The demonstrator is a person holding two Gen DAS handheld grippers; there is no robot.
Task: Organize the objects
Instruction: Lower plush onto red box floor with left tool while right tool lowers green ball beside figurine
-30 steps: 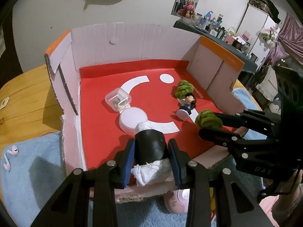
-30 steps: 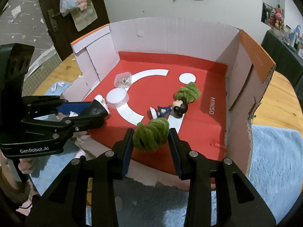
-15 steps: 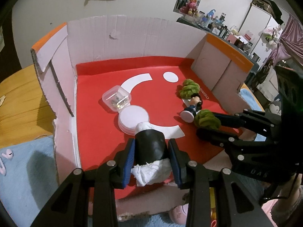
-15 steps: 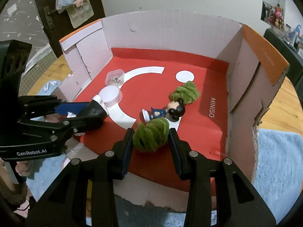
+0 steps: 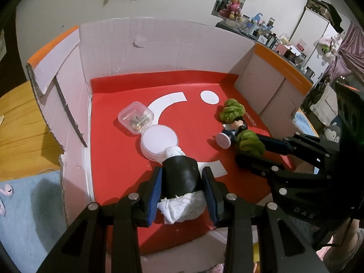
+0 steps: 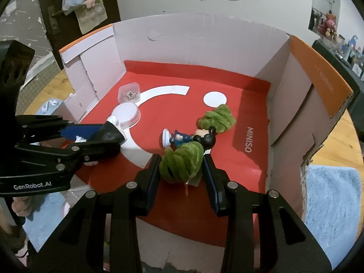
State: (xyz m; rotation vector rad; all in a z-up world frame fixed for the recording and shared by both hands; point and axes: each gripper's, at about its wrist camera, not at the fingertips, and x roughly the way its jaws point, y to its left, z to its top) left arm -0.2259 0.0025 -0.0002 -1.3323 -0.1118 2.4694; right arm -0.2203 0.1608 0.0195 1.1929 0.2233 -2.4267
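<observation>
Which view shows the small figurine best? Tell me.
The right wrist view: the figurine lies in full side profile on the red box floor. In the left wrist view the figurine is foreshortened and partly hidden behind the green plush.

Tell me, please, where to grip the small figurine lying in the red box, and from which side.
Grip the figurine across its blue body, from above. It lies on its side, round white base pointing left, black head right, green bundles close behind and in front.

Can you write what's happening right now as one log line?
left gripper: shut on black-and-white bundle | right gripper: shut on green fuzzy ball | both over red box floor
</observation>
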